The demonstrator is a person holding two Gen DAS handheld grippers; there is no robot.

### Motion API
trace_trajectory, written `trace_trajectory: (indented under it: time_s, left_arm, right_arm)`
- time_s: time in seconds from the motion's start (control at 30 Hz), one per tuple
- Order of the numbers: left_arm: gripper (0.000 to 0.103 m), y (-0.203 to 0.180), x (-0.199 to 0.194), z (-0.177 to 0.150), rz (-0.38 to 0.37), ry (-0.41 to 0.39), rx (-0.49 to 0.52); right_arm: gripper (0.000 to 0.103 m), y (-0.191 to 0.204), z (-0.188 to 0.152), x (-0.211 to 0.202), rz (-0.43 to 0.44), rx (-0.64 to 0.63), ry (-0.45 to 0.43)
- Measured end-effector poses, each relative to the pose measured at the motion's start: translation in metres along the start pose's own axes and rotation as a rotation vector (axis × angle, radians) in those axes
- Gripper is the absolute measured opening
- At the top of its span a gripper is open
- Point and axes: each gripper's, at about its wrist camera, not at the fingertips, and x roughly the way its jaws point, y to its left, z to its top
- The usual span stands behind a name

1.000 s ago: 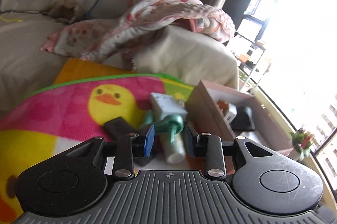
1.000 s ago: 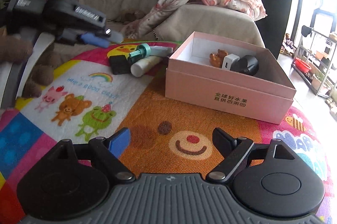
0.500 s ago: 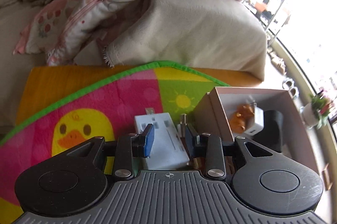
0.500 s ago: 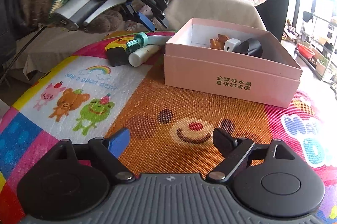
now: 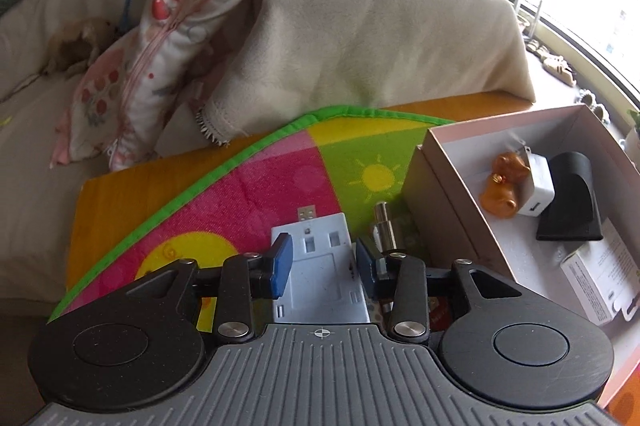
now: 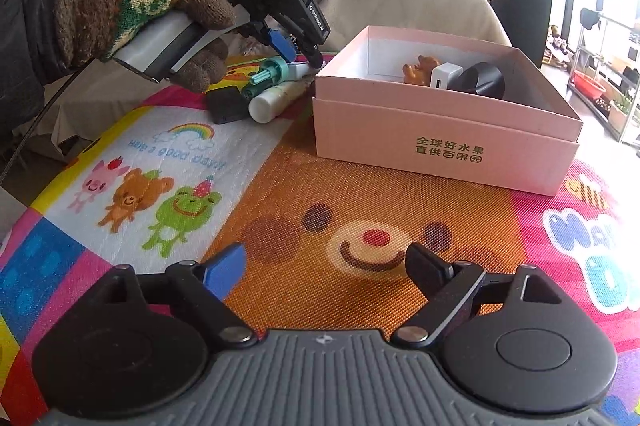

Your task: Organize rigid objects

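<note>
A bright cartoon play mat (image 6: 320, 210) carries a pink box (image 6: 444, 134) at far right, with a black case (image 6: 226, 104), white tube (image 6: 276, 102) and white USB hub (image 5: 320, 266) clustered far left.

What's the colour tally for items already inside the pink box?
Orange: 1, the bear figurine
White: 2, the charger and the carton
Black: 1, the curved block
Total: 4 in the pink box
</note>
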Motion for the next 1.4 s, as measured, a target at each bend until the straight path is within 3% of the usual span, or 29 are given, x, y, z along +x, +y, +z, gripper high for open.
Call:
trace_trajectory:
  time_s: [0.23,0.37,0.53,0.57,0.7,1.03,1.27,1.33,1.4]
  left_arm:
    - [0.051,0.013,0.012,-0.005,0.029,0.025,-0.052]
    - [0.05,0.032,0.017,-0.011,-0.061,0.038,-0.176]
    - [0.05,0.041,0.013,-0.017,-0.116,0.018,-0.206]
    - [0.048,0.042,0.012,-0.018,-0.131,0.011,-0.214]
    - [0.024,0.052,0.005,-0.028,-0.175,-0.033,-0.252]
    - [0.015,0.067,-0.05,-0.066,-0.275,-0.204,-0.22]
    - [0.015,0.08,-0.086,-0.122,-0.341,-0.232,-0.268]
    - [0.018,0.08,-0.091,-0.137,-0.326,-0.218,-0.275]
    - [0.018,0.074,-0.095,-0.146,-0.256,-0.199,-0.237]
  right_arm:
    - [0.089,-0.001,0.0,0.0,0.006,0.006,-0.001]
    - [0.089,-0.002,0.0,-0.001,0.012,0.009,0.0]
    - [0.09,-0.003,0.0,0.0,0.015,0.011,0.0]
    - [0.09,-0.003,0.0,0.0,0.015,0.011,0.0]
    - [0.09,-0.003,0.0,0.0,0.014,0.01,0.001]
    - [0.092,0.003,0.0,0.003,-0.01,-0.026,0.019]
    - [0.093,0.007,0.002,0.005,-0.019,-0.048,0.031]
    - [0.093,0.009,0.004,0.005,-0.023,-0.059,0.035]
    - [0.093,0.012,0.009,0.007,-0.029,-0.087,0.04]
